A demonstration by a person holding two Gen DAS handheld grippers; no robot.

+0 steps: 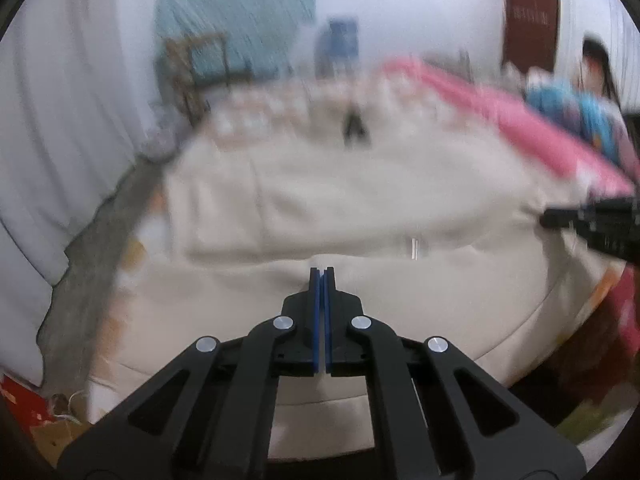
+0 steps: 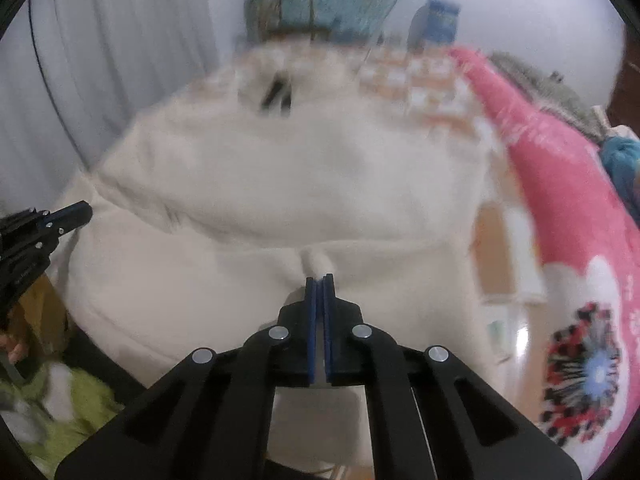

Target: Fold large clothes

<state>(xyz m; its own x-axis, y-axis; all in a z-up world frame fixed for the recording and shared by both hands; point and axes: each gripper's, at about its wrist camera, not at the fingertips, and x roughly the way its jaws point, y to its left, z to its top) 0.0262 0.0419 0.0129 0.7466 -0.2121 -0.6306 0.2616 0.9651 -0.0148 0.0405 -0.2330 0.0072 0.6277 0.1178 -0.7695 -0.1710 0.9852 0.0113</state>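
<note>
A large cream garment point(image 1: 360, 184) lies spread over the bed, with an upper layer folded across its middle. My left gripper point(image 1: 322, 271) is shut, its blue pads pressed together at the garment's near fold. From the right wrist view the left gripper point(image 2: 82, 212) pinches the folded layer's left corner, and creases run out from it. My right gripper point(image 2: 319, 279) is shut on a small nub of the cream garment point(image 2: 300, 168). In the left wrist view the right gripper point(image 1: 550, 216) grips the cloth at the far right. Both views are blurred.
A pink blanket point(image 2: 560, 200) with a flower print lies along the bed's right side. A small dark object point(image 1: 354, 124) rests on the checked sheet point(image 1: 280, 100) beyond the garment. Pale curtains point(image 1: 60, 120) hang at the left. Green cloth point(image 2: 72, 408) sits low at the left.
</note>
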